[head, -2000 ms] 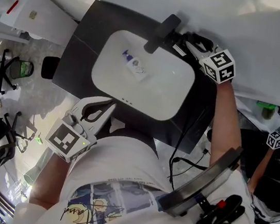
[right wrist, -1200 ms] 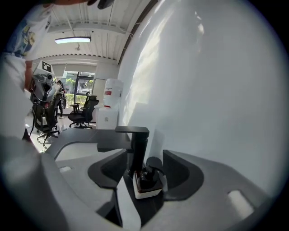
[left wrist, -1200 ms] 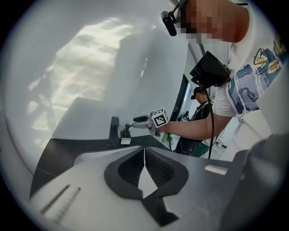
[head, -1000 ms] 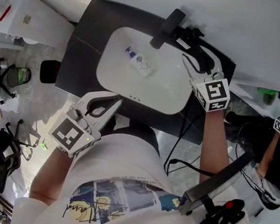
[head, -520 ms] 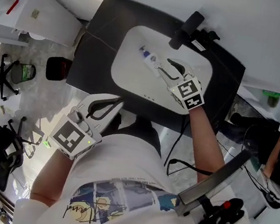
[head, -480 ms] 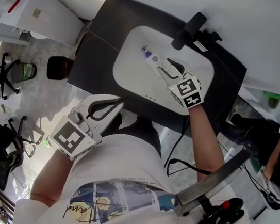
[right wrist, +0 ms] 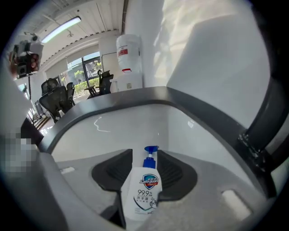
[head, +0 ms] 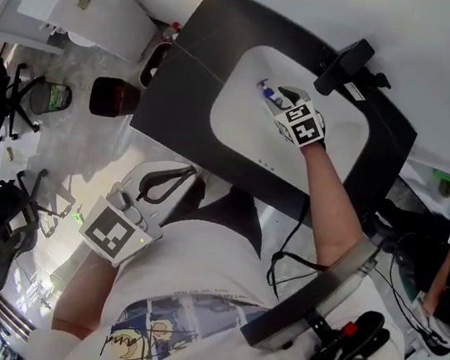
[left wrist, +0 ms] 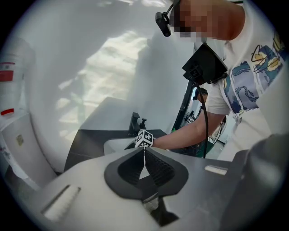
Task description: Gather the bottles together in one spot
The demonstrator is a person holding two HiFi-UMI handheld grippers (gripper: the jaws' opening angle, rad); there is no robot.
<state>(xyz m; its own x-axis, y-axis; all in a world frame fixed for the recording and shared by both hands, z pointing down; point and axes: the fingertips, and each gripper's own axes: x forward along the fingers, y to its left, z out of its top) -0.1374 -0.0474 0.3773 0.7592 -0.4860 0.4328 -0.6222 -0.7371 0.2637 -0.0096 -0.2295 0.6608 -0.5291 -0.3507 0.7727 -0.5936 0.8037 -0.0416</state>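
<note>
**Right gripper: closing on soap bottle in sink basin**

Right gripper [right wrist: 146,155]. Reaches down into the white basin [head: 241,131], set in the dark counter [head: 188,60]. Jaws closing, roughly mid-width; pads meet the flanks of the bottle between them. The approach runs along the bottle's length from its base, so the flat sides face the pads, likely the steadiest hold on a rounded body.

Bottle [right wrist: 143,191]. White pump bottle of hand soap, blue pump head, printed label uppermost. Lies on its side on the basin floor near the far rim, just left of the black faucet [head: 347,63]. Pump points away from the gripper toward the basin wall. By all appearances not yet lifted. No second bottle shows in any view, so the gathering spot cannot be told.

Left gripper [left wrist: 144,153]. Jaws together, tips meeting, nothing between them. Held back off the counter's near edge, close to the person's body, presumably parked clear of the working arm.

Judged step: securing the bottle before lifting it out.
</note>
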